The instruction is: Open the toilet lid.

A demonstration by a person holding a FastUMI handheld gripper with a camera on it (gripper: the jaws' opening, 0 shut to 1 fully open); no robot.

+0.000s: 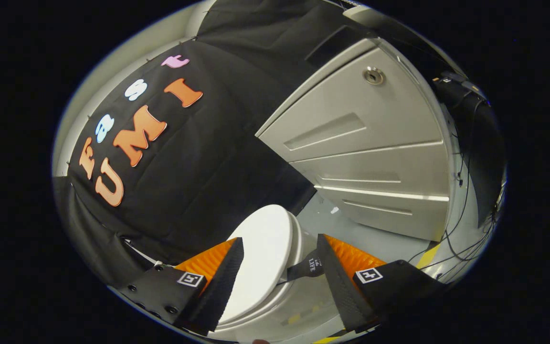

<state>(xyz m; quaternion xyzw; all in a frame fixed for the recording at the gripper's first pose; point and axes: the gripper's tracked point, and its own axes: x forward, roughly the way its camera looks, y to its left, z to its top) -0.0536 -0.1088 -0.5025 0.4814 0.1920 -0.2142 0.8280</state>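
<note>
We saw the toilet lid (265, 248) down btwn the spread tongs (280, 274), a strap tab (306, 268) at its right edge, drawer cabinet (365, 157) beyond, on the floor (370, 239).

My gripper (280, 260) is spread wide, touching nothing. The white toilet lid (263, 255), closed, lies between and just beyond my fingers; its black strap (305, 269) sits by my right finger. A grey drawer cabinet (375, 157) stands beyond.

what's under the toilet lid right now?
The toilet lid lies closed on the seat rim, covering the bowl, so nothing inside is visible. A black strap tab sticks out beside it. The hand-held gripper is open, fingers straddling the lid.
</note>
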